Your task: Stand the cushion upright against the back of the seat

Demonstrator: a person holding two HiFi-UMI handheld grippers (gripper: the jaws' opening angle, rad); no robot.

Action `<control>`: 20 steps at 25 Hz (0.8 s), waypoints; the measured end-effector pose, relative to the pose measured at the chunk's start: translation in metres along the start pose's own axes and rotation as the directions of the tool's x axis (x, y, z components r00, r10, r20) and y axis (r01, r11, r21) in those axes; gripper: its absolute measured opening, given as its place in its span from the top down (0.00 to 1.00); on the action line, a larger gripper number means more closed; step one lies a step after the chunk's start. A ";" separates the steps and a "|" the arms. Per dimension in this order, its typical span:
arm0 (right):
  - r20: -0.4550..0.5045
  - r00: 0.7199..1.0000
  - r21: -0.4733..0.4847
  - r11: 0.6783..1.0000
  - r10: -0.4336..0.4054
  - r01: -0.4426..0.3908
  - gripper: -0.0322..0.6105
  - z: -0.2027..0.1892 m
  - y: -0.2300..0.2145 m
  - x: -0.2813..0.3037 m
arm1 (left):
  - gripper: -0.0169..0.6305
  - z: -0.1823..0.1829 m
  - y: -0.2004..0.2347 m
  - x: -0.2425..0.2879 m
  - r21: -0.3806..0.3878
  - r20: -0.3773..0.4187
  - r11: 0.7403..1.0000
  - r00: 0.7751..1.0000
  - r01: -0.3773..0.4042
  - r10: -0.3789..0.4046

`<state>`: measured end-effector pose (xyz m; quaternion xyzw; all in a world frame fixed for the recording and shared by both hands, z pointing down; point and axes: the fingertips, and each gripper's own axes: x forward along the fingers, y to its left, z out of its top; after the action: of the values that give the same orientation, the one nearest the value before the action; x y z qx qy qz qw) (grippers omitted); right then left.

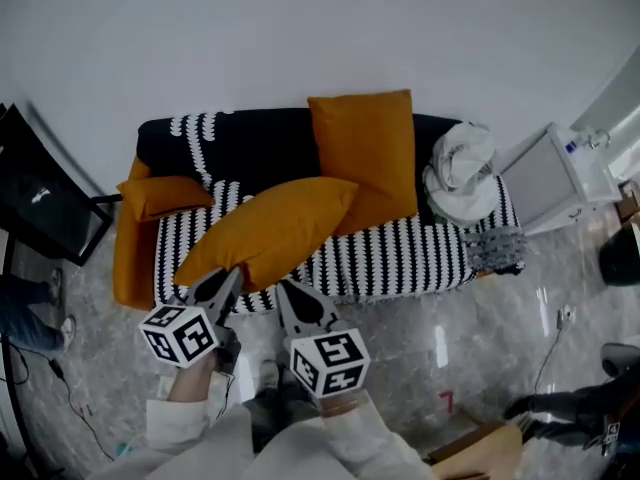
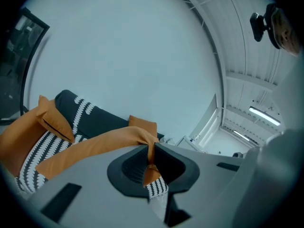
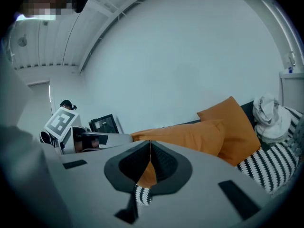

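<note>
An orange cushion [image 1: 275,226] hangs lifted over the striped sofa seat [image 1: 400,258], tilted with its near edge toward me. My left gripper [image 1: 232,280] is shut on the cushion's near left edge, and orange fabric [image 2: 151,152] shows pinched between its jaws. My right gripper [image 1: 283,290] is shut on the same near edge a little to the right, with the cushion [image 3: 183,136] stretching away from its jaws. A second orange cushion [image 1: 365,158] stands upright against the black sofa back [image 1: 255,143].
A smaller orange cushion [image 1: 160,194] lies at the sofa's left end by the orange armrest [image 1: 130,263]. A white bundle of cloth [image 1: 460,173] sits at the right end. A black frame [image 1: 45,203] stands left, a white cabinet [image 1: 550,173] right. Marble floor [image 1: 480,338] lies below.
</note>
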<state>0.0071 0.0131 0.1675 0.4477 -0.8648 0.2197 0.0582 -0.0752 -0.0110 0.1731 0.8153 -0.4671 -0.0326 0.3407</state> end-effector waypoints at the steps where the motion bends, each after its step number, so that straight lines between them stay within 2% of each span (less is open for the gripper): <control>1: 0.010 1.000 -0.011 1.000 -0.003 0.003 0.93 0.005 0.002 -0.003 | 0.91 0.004 -0.003 -0.004 0.003 0.010 1.000 1.000 -0.004 0.004; 9: 0.081 0.997 -0.026 0.999 0.021 -0.019 0.93 0.038 0.018 -0.014 | 0.91 0.024 -0.025 -0.025 0.034 0.042 0.999 0.999 0.000 -0.002; 15: 0.097 0.994 -0.057 0.998 0.045 -0.040 0.93 0.041 0.031 -0.025 | 0.91 0.015 -0.034 -0.034 0.045 0.038 0.999 0.999 0.002 -0.004; 20: 0.103 0.993 -0.059 0.997 0.058 -0.052 0.93 0.044 0.033 -0.028 | 0.91 0.024 -0.034 -0.035 0.062 0.047 0.998 0.999 0.003 -0.006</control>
<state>0.0019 0.0315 0.1087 0.4327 -0.8846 0.1729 0.0194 -0.0787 0.0151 0.1252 0.8255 -0.4739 -0.0381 0.3042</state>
